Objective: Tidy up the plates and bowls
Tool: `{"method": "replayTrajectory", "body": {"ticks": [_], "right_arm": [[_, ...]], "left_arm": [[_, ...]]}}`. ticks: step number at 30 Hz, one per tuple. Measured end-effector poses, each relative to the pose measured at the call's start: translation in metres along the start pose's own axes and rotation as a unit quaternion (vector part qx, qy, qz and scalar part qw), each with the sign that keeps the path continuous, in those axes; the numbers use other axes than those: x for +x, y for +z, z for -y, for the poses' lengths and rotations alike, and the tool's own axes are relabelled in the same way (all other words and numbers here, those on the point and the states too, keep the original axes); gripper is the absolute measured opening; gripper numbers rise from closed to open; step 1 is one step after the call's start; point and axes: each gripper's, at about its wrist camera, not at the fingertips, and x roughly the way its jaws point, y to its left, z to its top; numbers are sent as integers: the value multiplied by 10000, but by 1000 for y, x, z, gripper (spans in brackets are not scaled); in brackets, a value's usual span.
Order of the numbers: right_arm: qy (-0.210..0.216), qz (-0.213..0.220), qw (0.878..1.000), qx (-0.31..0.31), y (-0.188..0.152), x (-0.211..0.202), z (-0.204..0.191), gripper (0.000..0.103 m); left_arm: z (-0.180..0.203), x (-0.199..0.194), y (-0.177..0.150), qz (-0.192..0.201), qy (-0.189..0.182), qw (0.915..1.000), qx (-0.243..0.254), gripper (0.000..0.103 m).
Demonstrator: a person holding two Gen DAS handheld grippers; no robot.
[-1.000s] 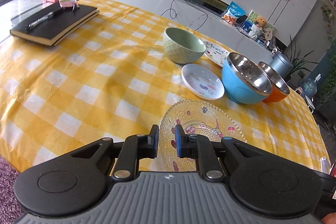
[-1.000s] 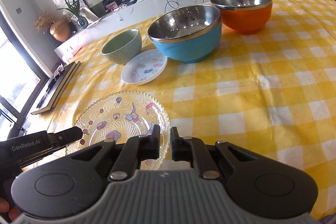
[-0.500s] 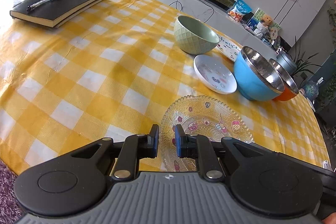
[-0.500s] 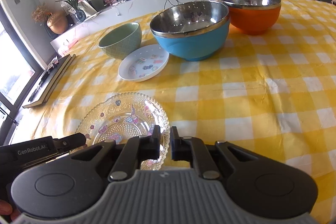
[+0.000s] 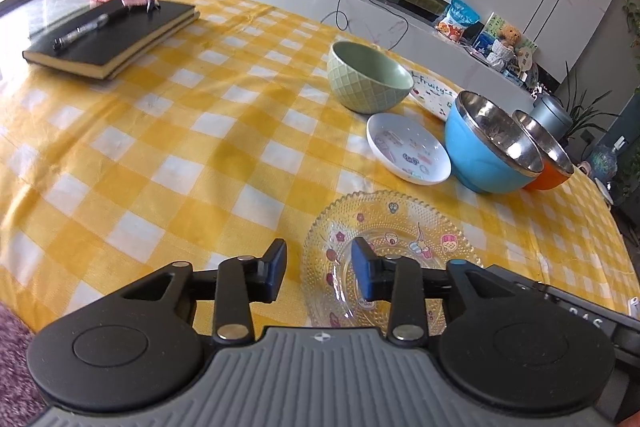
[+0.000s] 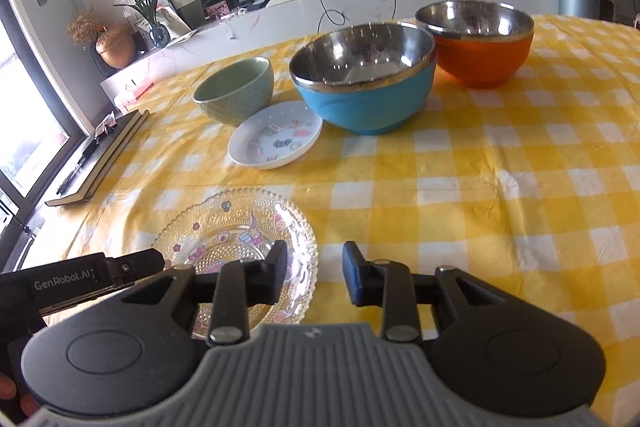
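1. Left wrist view. The left gripper [image 5: 319, 269] is parted to a moderate gap and holds nothing. It is poised over the near-left rim of the glass plate [image 5: 394, 239], a clear beaded dish with cartoon prints lying flat on the yellow checked tablecloth [image 5: 168, 131]; whether either finger touches the rim cannot be told.
2. Left wrist view, farther objects. Beyond the glass plate lies the small white plate [image 5: 408, 148], flat on the cloth. Farther and to its left stands the green bowl [image 5: 368, 78], upright. A second white plate lettered "Fruity" [image 5: 434, 93] shows partly behind the green bowl. To the right of the small white plate stands the blue bowl [image 5: 486, 147], steel-lined and upright, with the orange bowl [image 5: 546, 157] just behind it on the right; contact between them cannot be told.
3. Left wrist view, far left. A black notebook [image 5: 112, 35] lies on the cloth with a pen [image 5: 90, 27] resting on its cover.
4. Right wrist view. The right gripper [image 6: 315, 277] is likewise parted to a moderate gap and empty. Its left finger lies over the right edge of the glass plate [image 6: 224, 231]; its right finger is over bare cloth.
5. Right wrist view, near left. The body of the left gripper [image 6: 80, 277] enters at the plate's left edge.
6. Right wrist view, far field. From left to right: green bowl [image 6: 236, 91], small white plate [image 6: 276, 135] near it, blue bowl [image 6: 364, 79], orange bowl [image 6: 478, 43].
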Motion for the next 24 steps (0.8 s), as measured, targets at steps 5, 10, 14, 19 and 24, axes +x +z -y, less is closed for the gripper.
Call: {"method": "replayTrajectory", "body": {"ticks": [5, 10, 14, 19, 24], "right_arm": [[31, 215, 9997, -122, 5, -13, -1, 53], [39, 318, 9993, -194, 12, -24, 3, 62], [-10, 309, 9991, -290, 27, -31, 7, 74], [-56, 222, 9983, -544, 55, -36, 11, 74], [-162, -20, 9966, -805, 95, -32, 18, 74]], "left_arm": [[13, -14, 8, 187, 46, 9994, 270, 54], [30, -26, 22, 338, 9, 9979, 549, 67], [45, -30, 41, 342, 63, 9962, 799, 84], [58, -26, 66, 79, -60, 9954, 949, 84], [71, -16, 92, -168, -159, 9921, 1235, 84]]}}
